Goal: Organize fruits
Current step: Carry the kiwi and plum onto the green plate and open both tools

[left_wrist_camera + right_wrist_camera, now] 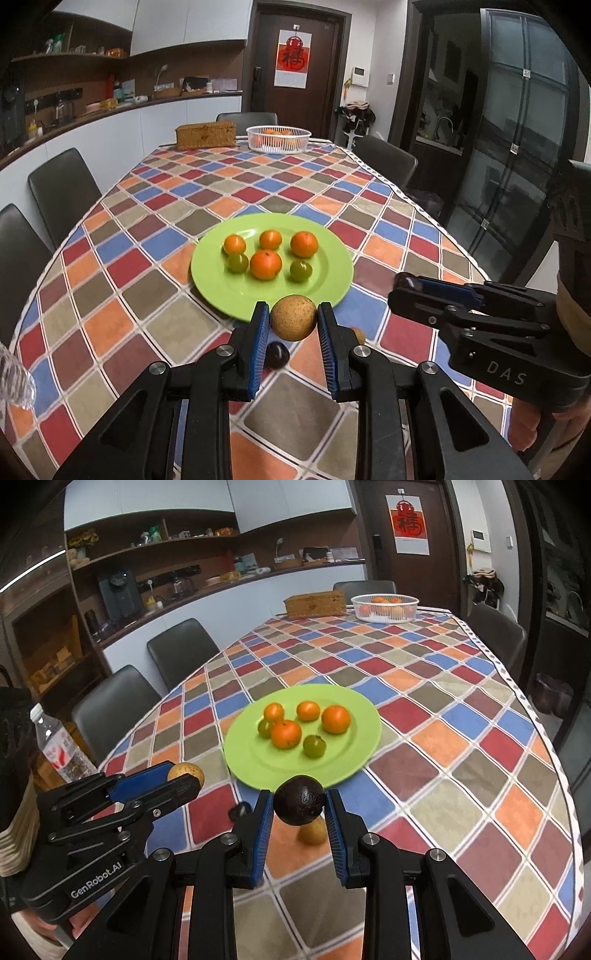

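While the left gripper (pixel 293 320) clamps a tan fruit (pixel 293 318) and the right gripper (pixel 299 802) a dark fruit (pixel 299 799), each half-hides another fruit below its jaws.

Four oranges (pixel 266 264) and two green fruits (pixel 300 271) sit on the green plate (pixel 332 284); a tan fruit (pixel 293 318) and a dark fruit (pixel 299 800) are held aloft.
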The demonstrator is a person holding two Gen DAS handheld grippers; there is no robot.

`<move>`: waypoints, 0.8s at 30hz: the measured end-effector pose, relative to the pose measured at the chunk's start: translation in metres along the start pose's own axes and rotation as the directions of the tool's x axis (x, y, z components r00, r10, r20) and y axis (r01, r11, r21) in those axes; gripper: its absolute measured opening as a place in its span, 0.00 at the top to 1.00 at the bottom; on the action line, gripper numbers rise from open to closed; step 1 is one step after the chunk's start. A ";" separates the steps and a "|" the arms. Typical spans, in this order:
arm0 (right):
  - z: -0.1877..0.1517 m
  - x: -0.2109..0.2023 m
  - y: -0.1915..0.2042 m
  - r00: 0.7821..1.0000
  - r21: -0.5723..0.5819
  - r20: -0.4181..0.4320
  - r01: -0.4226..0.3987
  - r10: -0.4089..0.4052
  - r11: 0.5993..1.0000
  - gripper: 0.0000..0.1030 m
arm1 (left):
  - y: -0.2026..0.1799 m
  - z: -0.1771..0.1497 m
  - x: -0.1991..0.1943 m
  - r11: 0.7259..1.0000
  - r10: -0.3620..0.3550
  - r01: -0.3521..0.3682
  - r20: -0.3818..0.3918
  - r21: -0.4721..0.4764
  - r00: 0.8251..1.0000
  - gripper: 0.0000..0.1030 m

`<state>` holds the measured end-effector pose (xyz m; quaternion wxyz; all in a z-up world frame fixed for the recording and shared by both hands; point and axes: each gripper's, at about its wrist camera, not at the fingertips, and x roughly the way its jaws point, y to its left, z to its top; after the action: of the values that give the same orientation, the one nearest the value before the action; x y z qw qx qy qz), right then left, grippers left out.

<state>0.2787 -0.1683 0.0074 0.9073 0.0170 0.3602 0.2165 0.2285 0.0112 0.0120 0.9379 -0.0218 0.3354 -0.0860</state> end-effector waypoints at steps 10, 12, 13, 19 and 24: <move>0.023 0.032 0.005 0.999 0.008 -0.022 -0.034 0.034 0.999 0.71 | 0.022 0.021 0.016 1.000 -0.009 0.009 0.020 0.014 1.000 0.74; 0.027 0.039 0.005 0.999 0.006 -0.028 -0.040 0.040 0.999 0.71 | 0.025 0.024 0.022 1.000 -0.017 0.017 0.014 0.018 1.000 0.74; 0.029 0.042 0.006 0.999 0.002 -0.031 -0.043 0.043 0.999 0.71 | 0.028 0.026 0.026 1.000 -0.020 0.020 0.009 0.021 1.000 0.74; 0.037 0.066 0.011 0.997 -0.023 -0.065 -0.048 0.046 0.999 0.71 | 0.041 0.030 0.050 0.999 -0.034 0.034 -0.028 0.026 0.999 0.74; 0.039 0.089 0.010 0.994 -0.036 -0.106 -0.039 0.035 0.999 0.71 | 0.051 0.031 0.075 0.998 -0.047 0.050 -0.086 0.031 0.995 0.74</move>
<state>0.3580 -0.1189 -0.0192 0.8830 -0.0051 0.4030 0.2406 0.3123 0.0478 -0.0163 0.9207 -0.0107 0.3728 -0.1152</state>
